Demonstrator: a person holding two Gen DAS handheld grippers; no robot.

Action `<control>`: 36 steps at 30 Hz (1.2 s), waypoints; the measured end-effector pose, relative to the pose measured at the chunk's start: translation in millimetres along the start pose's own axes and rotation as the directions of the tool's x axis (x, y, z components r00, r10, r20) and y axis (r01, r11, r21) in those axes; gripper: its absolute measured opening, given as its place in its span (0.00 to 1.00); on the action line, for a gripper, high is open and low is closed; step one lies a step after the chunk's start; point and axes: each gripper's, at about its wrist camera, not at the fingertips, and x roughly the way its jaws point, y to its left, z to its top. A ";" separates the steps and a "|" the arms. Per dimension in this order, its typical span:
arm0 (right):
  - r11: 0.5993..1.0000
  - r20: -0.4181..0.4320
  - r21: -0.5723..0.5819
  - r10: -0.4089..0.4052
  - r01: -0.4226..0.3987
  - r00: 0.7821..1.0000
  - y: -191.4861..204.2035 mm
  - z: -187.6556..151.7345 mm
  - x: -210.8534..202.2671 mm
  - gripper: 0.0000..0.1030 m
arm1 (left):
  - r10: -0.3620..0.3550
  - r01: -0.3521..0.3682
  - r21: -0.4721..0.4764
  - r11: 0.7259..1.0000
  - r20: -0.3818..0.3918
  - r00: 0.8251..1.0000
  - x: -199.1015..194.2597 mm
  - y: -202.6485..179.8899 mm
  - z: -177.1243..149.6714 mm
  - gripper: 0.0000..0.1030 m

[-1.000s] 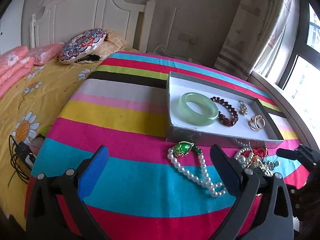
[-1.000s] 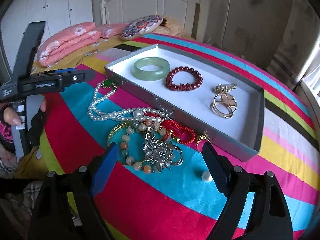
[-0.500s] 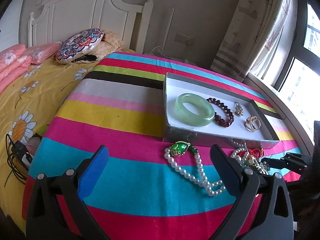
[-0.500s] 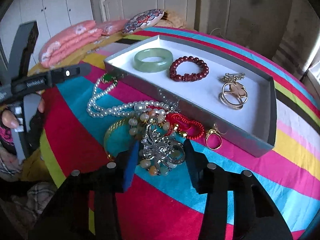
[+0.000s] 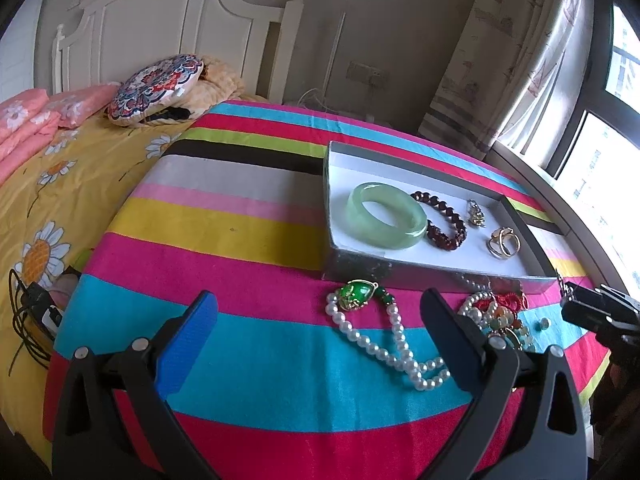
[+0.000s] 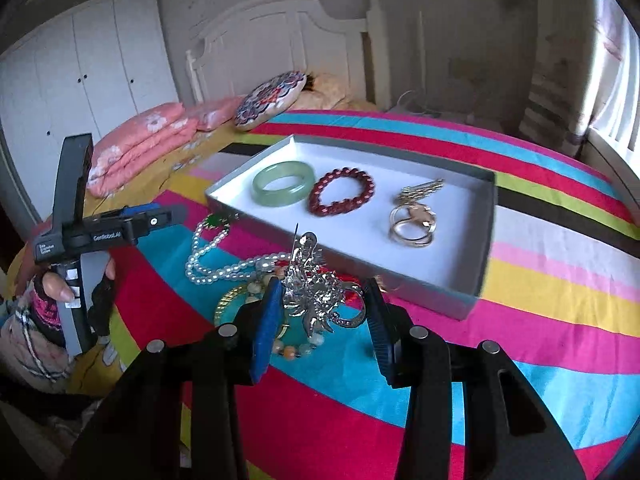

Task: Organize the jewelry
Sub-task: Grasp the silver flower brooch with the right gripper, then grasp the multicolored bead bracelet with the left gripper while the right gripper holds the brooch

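A grey box point(image 6: 452, 292) point(image 5: 376, 270) with a white floor holds a green jade bangle point(image 6: 283, 183) point(image 5: 386, 215), a dark red bead bracelet point(image 6: 341, 196) point(image 5: 442, 220), a small brooch point(image 6: 422, 189) and a gold ring point(image 6: 412, 226) point(image 5: 503, 243). My right gripper point(image 6: 322, 314) is shut on a silver brooch point(image 6: 316, 296) and holds it just above the loose pile in front of the box. A pearl necklace with a green pendant point(image 5: 384, 340) point(image 6: 224, 264) lies there too. My left gripper point(image 5: 320, 344) is open and empty over the cloth, left of the pearls.
The striped cloth point(image 5: 224, 224) covers a round table. A beaded bracelet and a gold bangle point(image 6: 236, 300) lie under the right gripper. A red knot piece point(image 5: 508, 302) lies by the box. A bed with pillows point(image 5: 152, 88) stands behind, a window point(image 5: 600, 184) to the right.
My right gripper closed on the silver brooch and lifted it off the pile, towards the box. My left gripper stayed open and drew back slightly.
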 end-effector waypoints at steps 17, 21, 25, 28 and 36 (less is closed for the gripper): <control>0.999 0.038 0.034 -0.006 0.004 0.999 -15.9 -15.8 -20.1 0.41 | -0.125 0.138 0.321 0.937 -0.059 0.990 -7.3 -102.2 -16.2 0.45; 0.999 0.044 0.039 -0.005 0.003 0.999 -17.9 -18.2 -22.2 0.41 | -0.128 0.164 0.403 0.900 -0.114 0.985 9.5 -132.0 -26.3 0.31; 0.998 0.048 0.058 0.000 -0.002 0.999 -23.8 -23.1 -23.9 0.41 | -0.126 0.179 0.415 0.892 -0.152 0.980 25.1 -143.4 -28.6 0.27; 0.997 0.047 0.071 0.001 -0.004 0.999 -28.9 -27.2 -24.2 0.41 | -0.150 0.210 0.405 0.890 -0.175 0.973 30.6 -144.6 -27.7 0.25; 0.996 0.057 0.083 0.015 -0.020 0.998 -32.1 -30.9 -26.7 0.41 | -0.145 0.217 0.426 0.878 -0.195 0.970 36.4 -152.2 -28.6 0.22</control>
